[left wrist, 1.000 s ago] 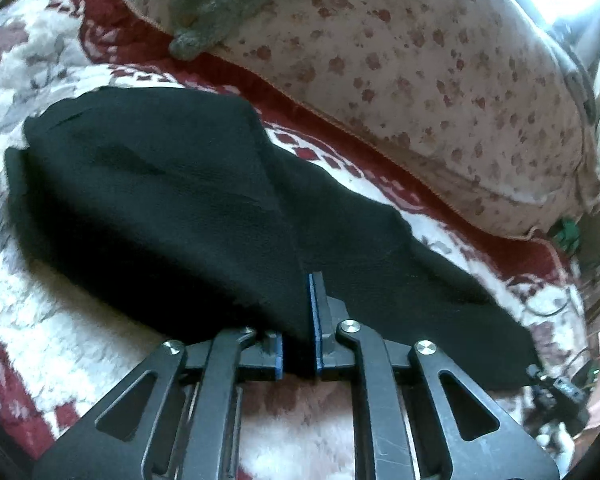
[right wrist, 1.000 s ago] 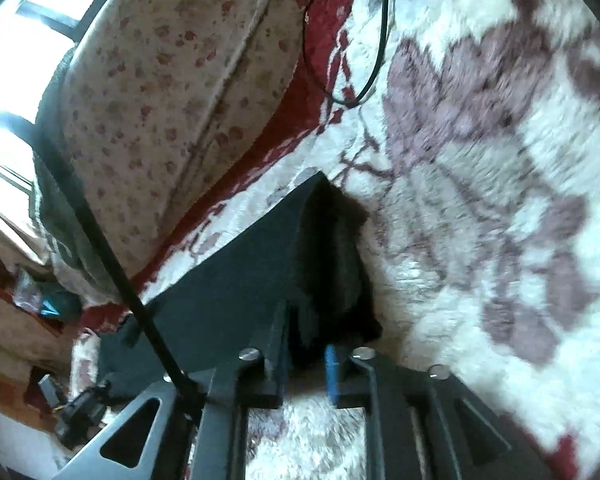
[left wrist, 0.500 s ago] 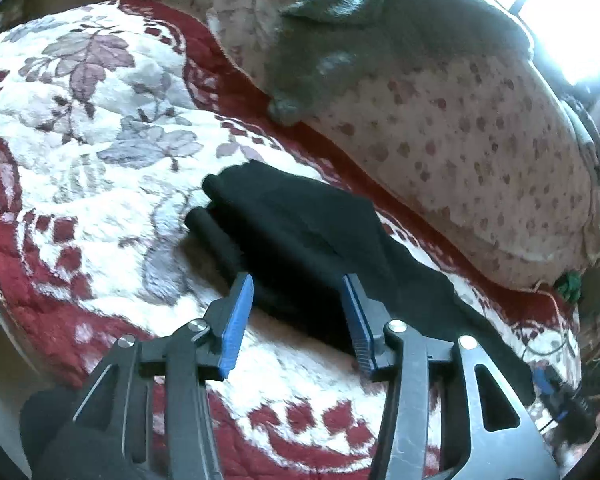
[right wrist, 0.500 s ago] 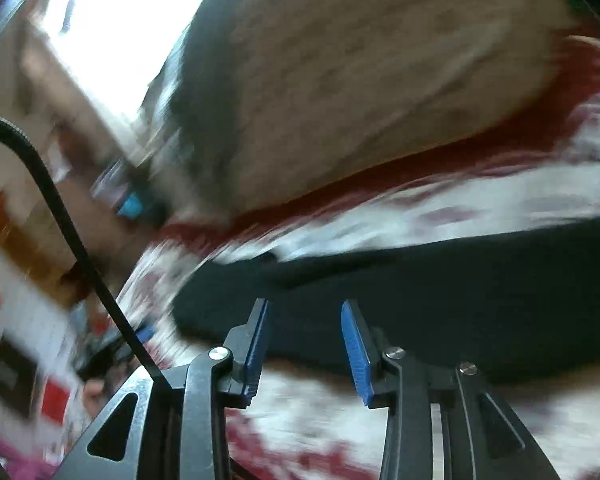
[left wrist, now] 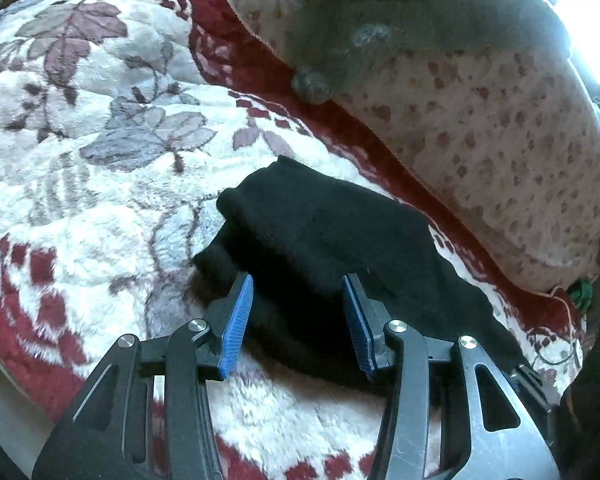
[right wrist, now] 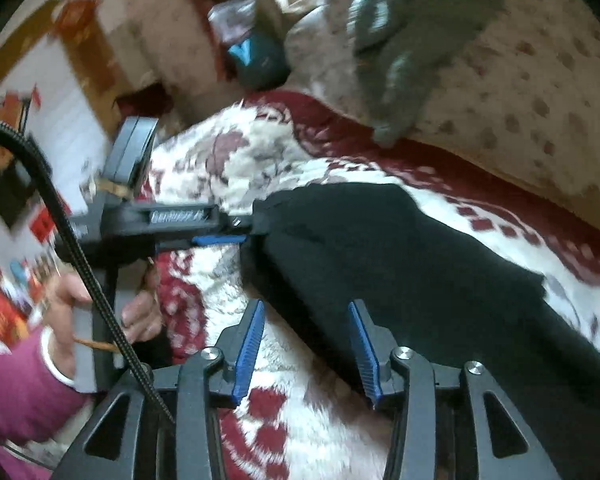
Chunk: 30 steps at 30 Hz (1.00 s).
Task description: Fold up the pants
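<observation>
fleecy floral blanket (left wrist: 100,208) — black pants (left wrist: 332,240)

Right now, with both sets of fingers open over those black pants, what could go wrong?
The pants lie folded lengthwise in uneven layers; a grab by the left gripper may catch only the top layer and undo the fold. The plush blanket could get pinched along with them. The right gripper sits near the left one, so they might collide.
</observation>
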Motion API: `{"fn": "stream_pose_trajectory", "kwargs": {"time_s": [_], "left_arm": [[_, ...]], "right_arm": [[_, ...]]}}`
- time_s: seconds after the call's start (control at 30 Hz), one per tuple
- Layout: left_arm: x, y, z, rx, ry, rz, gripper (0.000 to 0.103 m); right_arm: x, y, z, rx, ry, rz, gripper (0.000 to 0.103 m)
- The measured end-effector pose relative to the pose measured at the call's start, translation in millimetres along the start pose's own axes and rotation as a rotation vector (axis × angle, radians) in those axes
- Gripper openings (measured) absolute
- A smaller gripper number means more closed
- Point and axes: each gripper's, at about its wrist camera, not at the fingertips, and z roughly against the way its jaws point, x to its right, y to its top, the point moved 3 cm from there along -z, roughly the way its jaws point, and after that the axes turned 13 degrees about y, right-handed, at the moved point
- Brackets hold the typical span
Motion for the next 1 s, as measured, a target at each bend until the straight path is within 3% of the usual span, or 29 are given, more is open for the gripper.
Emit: {"fn": "stream_pose_trajectory", "kwargs": {"time_s": [0.13,0.3,0.33,0.4,0.43,0.47,0.53,0.63,0.73,0.83,0.9,0.93,1.0], "left_arm": [[1,8,-12,-0.017,-0.001,-0.001,0.046],[2,17,-22,-0.027,0.001,0.004,0.046],[2,19,-24,-0.029,-0.006,0.01,0.046],[4,25,-25,-0.015,-0.023,0.022,0.046],[5,29,-24,0.002,-0.031,0.027,0.04],[8,34,-20,0.028,-0.042,0.028,0.024],[13,45,-8,0.074,-0.069,0.02,0.018],[16,54,21,0.139,-0.146,0.033,0.016],[12,47,44,0.179,-0.149,0.023,0.016],[-2,27,30,0.137,-0.089,0.021,0.016],[-16,12,-1,0.047,-0.008,0.037,0.016],[-25,5,-19,-0.011,-0.002,0.074,0.018],[-34,1,-21,0.004,-0.053,0.115,0.022]], "right_arm": [[-5,-2,-28,-0.069,-0.105,0.102,0.042],[4,-4,-46,-0.104,-0.152,0.141,0.042],[7,-3,-46,-0.091,-0.155,0.144,0.034],[16,2,-46,-0.07,-0.146,0.125,0.02],[21,5,-45,-0.061,-0.136,0.104,0.013],[26,7,-41,-0.048,-0.12,0.08,0.01],[34,14,-29,0.002,-0.097,0.029,0.008],[30,26,-1,0.086,-0.029,-0.01,0.008],[15,28,11,0.094,0.009,0.007,0.008],[7,16,1,0.052,0.016,0.023,0.009],[16,3,-17,0.014,-0.004,0.003,0.01],[25,-6,-30,-0.025,-0.003,-0.039,0.012],[33,-17,-45,-0.076,0.002,-0.116,0.017]]}}
